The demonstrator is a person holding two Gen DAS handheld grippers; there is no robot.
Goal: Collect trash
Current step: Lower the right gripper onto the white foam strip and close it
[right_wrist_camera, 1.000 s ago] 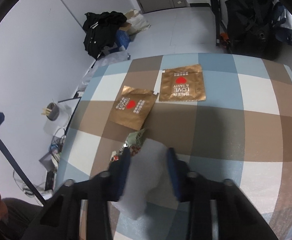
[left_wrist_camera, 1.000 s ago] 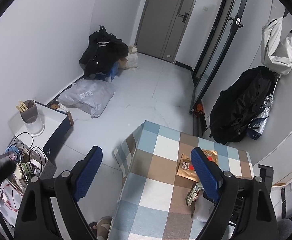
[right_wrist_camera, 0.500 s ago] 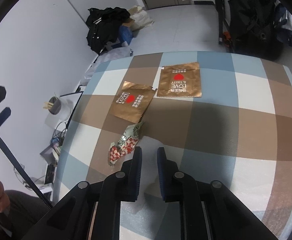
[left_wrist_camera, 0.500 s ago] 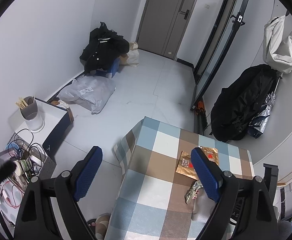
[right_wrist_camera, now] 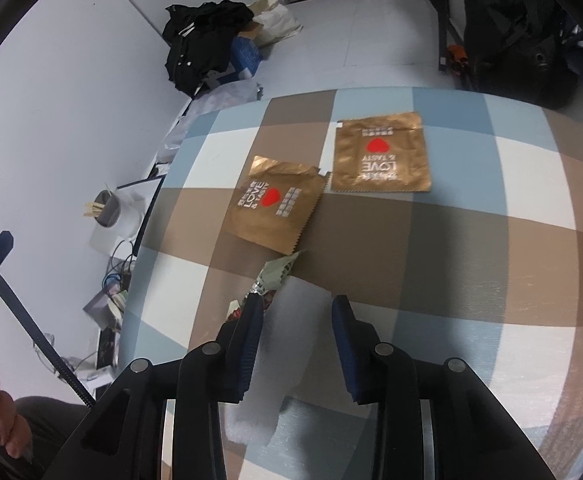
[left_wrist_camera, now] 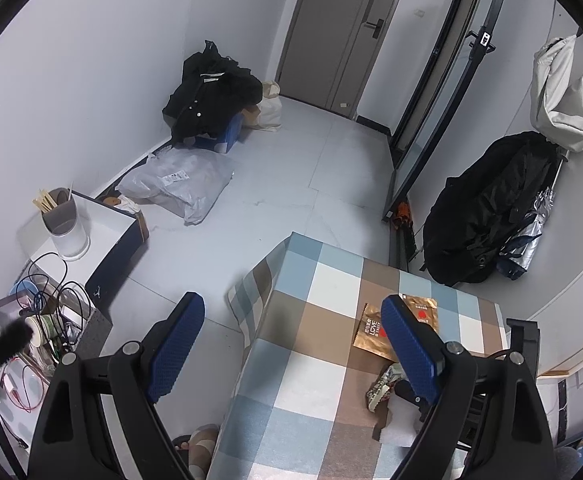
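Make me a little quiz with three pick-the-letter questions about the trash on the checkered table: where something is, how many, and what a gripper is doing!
1. Where is the white foam piece?
A. on the floor
B. between the right gripper's fingers
C. on a gold packet

2. How many gold packets lie on the table?
A. one
B. two
C. four

3. How is the left gripper?
A. open and empty
B. shut on a packet
C. shut on the foam

Answers: 1 B, the foam lies between the blue fingers, which have just been opening. 2 B, one packet beside another. 3 A, its fingers stand wide apart, nothing between.
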